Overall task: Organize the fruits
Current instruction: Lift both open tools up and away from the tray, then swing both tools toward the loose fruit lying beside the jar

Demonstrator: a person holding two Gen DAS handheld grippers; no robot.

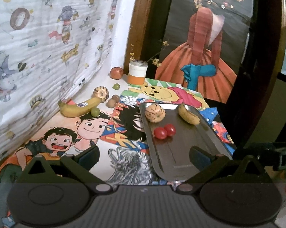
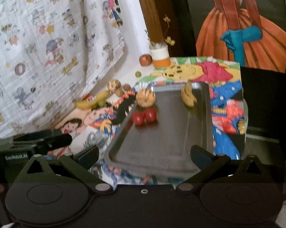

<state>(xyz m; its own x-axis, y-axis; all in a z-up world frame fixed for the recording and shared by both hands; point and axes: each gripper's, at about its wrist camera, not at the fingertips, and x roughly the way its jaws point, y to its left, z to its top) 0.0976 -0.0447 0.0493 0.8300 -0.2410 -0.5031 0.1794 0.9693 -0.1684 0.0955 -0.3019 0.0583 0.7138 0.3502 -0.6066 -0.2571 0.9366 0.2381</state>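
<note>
A metal tray (image 1: 182,152) (image 2: 162,152) lies on the cartoon-printed table. On it sit a striped round fruit (image 1: 154,112) (image 2: 145,97), two red tomatoes (image 1: 164,131) (image 2: 144,116) and a small banana (image 1: 188,114) (image 2: 188,95). Off the tray to the left lie a larger banana (image 1: 80,107) (image 2: 91,100), another striped fruit (image 1: 101,93) (image 2: 114,85), green grapes (image 1: 95,111), two brown round fruits (image 1: 113,100) and an apple (image 1: 116,73) (image 2: 145,59). My left gripper (image 1: 144,157) is open and empty at the tray's near end. My right gripper (image 2: 144,154) is open and empty over the tray's near edge.
A white and orange jar (image 1: 137,72) (image 2: 160,56) with dried flowers stands at the back by the apple. A printed cloth (image 1: 48,47) hangs along the left. A framed painting (image 1: 209,38) leans at the back right. The table edge drops off on the right (image 2: 244,114).
</note>
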